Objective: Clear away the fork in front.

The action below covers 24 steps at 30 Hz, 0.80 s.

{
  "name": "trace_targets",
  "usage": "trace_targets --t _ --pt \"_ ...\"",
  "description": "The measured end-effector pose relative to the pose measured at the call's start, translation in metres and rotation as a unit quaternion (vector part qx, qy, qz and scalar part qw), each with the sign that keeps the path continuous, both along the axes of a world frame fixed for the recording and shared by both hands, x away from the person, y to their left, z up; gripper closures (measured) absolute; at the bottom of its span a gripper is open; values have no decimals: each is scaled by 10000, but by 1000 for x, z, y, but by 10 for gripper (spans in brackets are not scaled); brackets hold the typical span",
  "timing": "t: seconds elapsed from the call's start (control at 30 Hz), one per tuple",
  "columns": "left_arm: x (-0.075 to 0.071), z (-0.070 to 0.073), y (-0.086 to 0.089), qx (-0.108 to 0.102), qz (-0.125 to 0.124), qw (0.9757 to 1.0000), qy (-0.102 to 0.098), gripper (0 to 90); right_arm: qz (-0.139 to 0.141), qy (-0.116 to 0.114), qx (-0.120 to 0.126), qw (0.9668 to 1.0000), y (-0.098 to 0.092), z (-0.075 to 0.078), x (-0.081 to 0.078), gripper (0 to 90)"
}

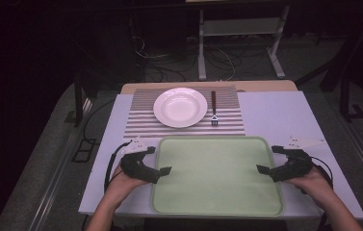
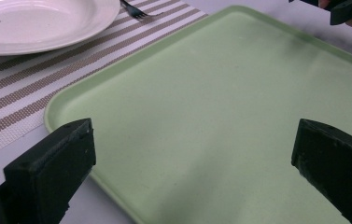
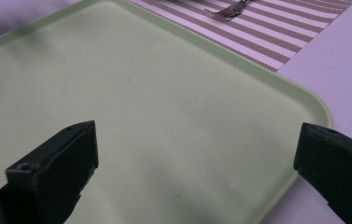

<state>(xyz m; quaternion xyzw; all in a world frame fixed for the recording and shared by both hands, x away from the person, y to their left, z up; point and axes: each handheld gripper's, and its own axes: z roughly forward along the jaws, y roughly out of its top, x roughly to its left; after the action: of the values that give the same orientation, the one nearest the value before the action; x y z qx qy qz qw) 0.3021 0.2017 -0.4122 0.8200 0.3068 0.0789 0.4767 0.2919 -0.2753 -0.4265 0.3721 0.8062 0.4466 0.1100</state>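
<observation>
A pale green tray [image 1: 217,175] lies bare at the table's near edge. Beyond it a striped placemat [image 1: 138,126] carries a white plate [image 1: 180,107] and a dark-handled fork [image 1: 213,108] to the plate's right. My left gripper [image 1: 158,160] hovers over the tray's left rim, jaws spread wide and holding nothing. Over the right rim my right gripper [image 1: 269,159] stands open the same way. In the left gripper view the tray [image 2: 220,84] spans the gap between the jaws of the left gripper [image 2: 192,158]. The right gripper view has the tray [image 3: 141,93] under the right gripper [image 3: 197,158].
The white table [image 1: 275,110] has bare surface right of the placemat and narrow strips beside the tray. A metal stand [image 1: 239,29] and loose cables [image 1: 155,62] sit on the dark floor behind the table.
</observation>
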Motion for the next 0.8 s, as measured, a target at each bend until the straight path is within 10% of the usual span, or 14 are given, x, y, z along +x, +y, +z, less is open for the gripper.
trace_targets --t 0.8 --pt "-1 -4 -2 72 -49 10000 38 0 -130 220 -239 9994 26 6 28 0"
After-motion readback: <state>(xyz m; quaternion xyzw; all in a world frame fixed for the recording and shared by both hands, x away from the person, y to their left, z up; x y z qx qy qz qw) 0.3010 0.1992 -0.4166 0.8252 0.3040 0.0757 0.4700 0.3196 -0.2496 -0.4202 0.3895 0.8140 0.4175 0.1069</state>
